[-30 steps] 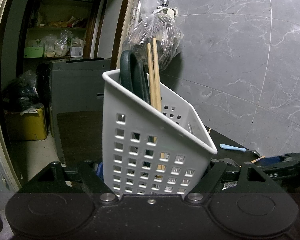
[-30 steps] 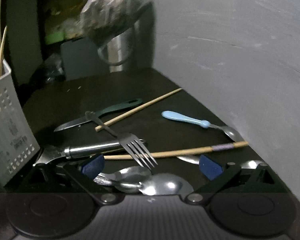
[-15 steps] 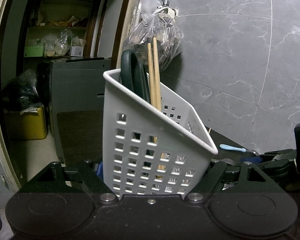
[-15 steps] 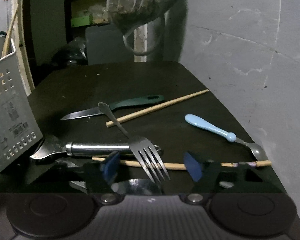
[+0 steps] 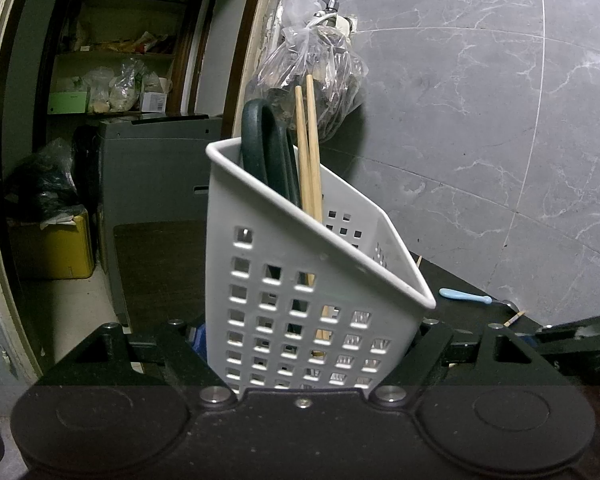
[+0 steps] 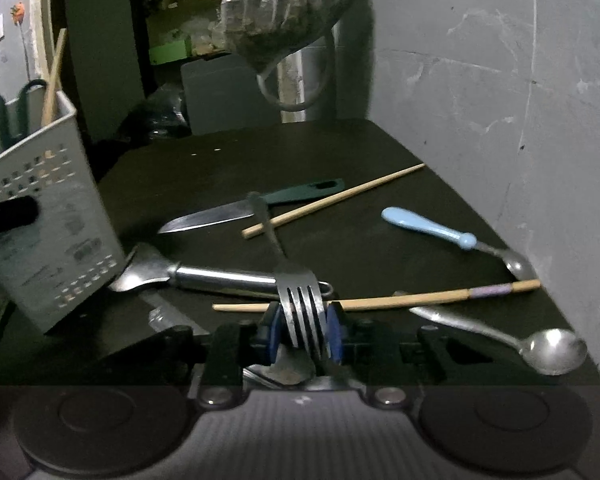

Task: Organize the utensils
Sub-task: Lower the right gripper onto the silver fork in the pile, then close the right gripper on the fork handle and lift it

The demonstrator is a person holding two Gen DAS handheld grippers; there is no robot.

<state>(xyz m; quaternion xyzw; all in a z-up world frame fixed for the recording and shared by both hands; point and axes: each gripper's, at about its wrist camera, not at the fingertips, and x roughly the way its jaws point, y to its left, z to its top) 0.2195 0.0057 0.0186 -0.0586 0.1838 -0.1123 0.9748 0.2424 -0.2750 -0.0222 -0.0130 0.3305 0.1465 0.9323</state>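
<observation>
Progress so far: left gripper (image 5: 308, 360) fingers clamp the tilted white perforated plastic basket (image 5: 300, 300) with two wooden chopsticks (image 5: 310, 152) inside, right gripper (image 6: 302, 334) closing around the steel fork (image 6: 300, 300), plenty left on the dark surface (image 6: 228, 160).

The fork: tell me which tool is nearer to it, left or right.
Right. The right tool is closing its blue pads around the fork, tines between them. The left tool is off to the side, clamped on the white basket, apart from the fork.
</observation>
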